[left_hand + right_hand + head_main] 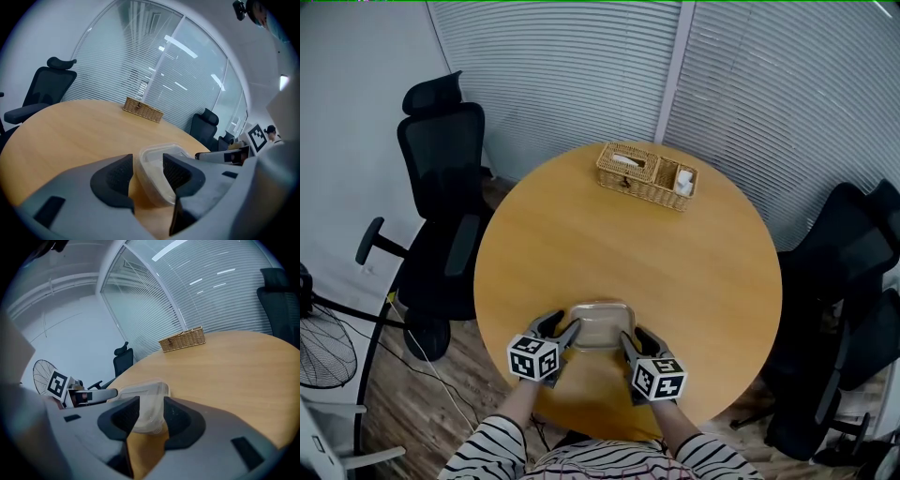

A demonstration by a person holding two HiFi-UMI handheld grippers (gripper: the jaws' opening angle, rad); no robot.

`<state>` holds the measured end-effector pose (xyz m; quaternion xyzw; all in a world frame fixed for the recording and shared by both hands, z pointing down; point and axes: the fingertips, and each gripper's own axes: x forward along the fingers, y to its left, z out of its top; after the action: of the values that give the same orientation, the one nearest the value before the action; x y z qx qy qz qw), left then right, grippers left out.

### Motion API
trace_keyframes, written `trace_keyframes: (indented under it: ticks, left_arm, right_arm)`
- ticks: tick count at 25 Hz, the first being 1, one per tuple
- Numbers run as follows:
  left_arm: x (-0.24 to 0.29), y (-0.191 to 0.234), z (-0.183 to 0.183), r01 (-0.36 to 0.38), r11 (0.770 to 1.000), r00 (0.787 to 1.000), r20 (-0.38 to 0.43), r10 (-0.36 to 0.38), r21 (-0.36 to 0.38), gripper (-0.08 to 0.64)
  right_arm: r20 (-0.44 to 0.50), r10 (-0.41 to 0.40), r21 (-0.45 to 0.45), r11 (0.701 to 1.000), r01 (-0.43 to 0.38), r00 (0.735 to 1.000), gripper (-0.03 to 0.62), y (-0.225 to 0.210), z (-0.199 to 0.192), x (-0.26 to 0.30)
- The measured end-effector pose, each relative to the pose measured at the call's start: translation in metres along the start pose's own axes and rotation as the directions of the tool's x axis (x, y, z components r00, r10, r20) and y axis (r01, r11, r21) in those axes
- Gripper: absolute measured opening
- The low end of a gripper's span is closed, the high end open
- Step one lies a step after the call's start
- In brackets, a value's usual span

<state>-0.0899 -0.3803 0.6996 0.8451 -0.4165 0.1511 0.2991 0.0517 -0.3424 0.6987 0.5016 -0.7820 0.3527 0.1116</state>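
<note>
Risk first. Your left tongs [565,325] are spread astride the left wall of the clear container [600,321]. The inner pad is inside the tub and the outer pad looks a sliver off, with the bench [675,272] showing in the gap. Your right tongs [636,336] are pinching the right wall, which fills the space between the pads.

That's a one-sided grip on a thin plastic tub, so I'd expect it to tilt or pivot about the right tongs. A hard squeeze could buckle the wall or pop it out. Uneven pull between the two tongs could twist it.

The container sits between the two tongs, wall to wall, and looks empty. It's on the wood as far as I can tell. Well beyond the tongs, near the far edge, is a wicker basket [645,174]. A black office chair [442,178] stands out past the left tongs.
</note>
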Motion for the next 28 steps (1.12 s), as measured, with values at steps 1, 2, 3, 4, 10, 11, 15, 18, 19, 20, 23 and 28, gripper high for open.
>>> trace_keyframes:
  ticks: [1, 2, 3, 4, 10, 11, 15, 18, 19, 20, 23, 28]
  left_arm:
    - [0.000, -0.001, 0.001, 0.002, 1.000, 1.000, 0.003, -0.002, -0.002, 0.179]
    - [0.000, -0.002, 0.001, 0.006, 1.000, 1.000, 0.007, -0.006, -0.004, 0.179]
    - [0.000, -0.003, 0.002, 0.010, 1.000, 1.000, 0.011, -0.010, -0.005, 0.179]
    - [0.000, -0.004, 0.003, 0.015, 1.000, 1.000, 0.014, -0.015, -0.005, 0.178]
    - [0.000, -0.006, 0.002, 0.019, 0.999, 1.000, 0.024, -0.019, -0.029, 0.178]
    - [0.000, -0.006, 0.003, 0.019, 0.999, 0.999, 0.028, -0.018, -0.035, 0.178]
    - [-0.002, -0.011, 0.008, 0.028, 0.998, 0.998, 0.056, -0.024, -0.058, 0.178]
    - [-0.008, -0.015, 0.015, 0.030, 0.998, 0.997, 0.077, -0.025, -0.058, 0.178]
    - [-0.010, -0.016, 0.017, 0.027, 0.998, 0.996, 0.085, -0.022, -0.058, 0.178]
    - [-0.013, -0.017, 0.020, 0.025, 0.998, 0.995, 0.094, -0.019, -0.059, 0.178]
    - [-0.021, -0.020, 0.031, 0.028, 0.997, 0.992, 0.127, -0.020, -0.065, 0.166]
    - [-0.038, -0.028, 0.049, 0.042, 0.997, 0.982, 0.185, -0.029, -0.069, 0.107]
  right_arm:
    - [0.001, -0.002, -0.001, 1.000, 0.002, 1.000, 0.172, 0.000, 0.000, 0.000]
    - [0.001, -0.004, -0.002, 1.000, 0.004, 1.000, 0.170, 0.001, 0.000, 0.001]
    - [0.002, -0.007, -0.002, 1.000, 0.007, 1.000, 0.169, 0.001, 0.000, 0.001]
    - [0.001, -0.009, -0.005, 1.000, 0.009, 1.000, 0.169, 0.001, 0.000, 0.001]
    - [-0.003, -0.020, -0.008, 1.000, 0.020, 1.000, 0.166, 0.001, -0.002, 0.001]
    - [-0.003, -0.019, 0.001, 1.000, 0.019, 1.000, 0.164, 0.000, -0.002, 0.001]
    - [0.014, -0.014, 0.038, 0.999, 0.013, 1.000, 0.152, -0.001, 0.002, -0.005]
    - [0.041, -0.011, 0.052, 0.999, 0.009, 0.999, 0.140, 0.000, 0.008, -0.012]
    - [0.052, -0.011, 0.056, 0.998, 0.008, 0.999, 0.128, 0.001, 0.011, -0.015]
    - [0.064, -0.012, 0.060, 0.998, 0.008, 0.998, 0.115, 0.002, 0.014, -0.019]
    - [0.100, -0.019, 0.068, 0.998, 0.012, 0.995, 0.092, 0.005, 0.024, -0.028]
    - [0.164, -0.044, 0.075, 0.997, 0.032, 0.986, 0.060, 0.009, 0.035, -0.045]
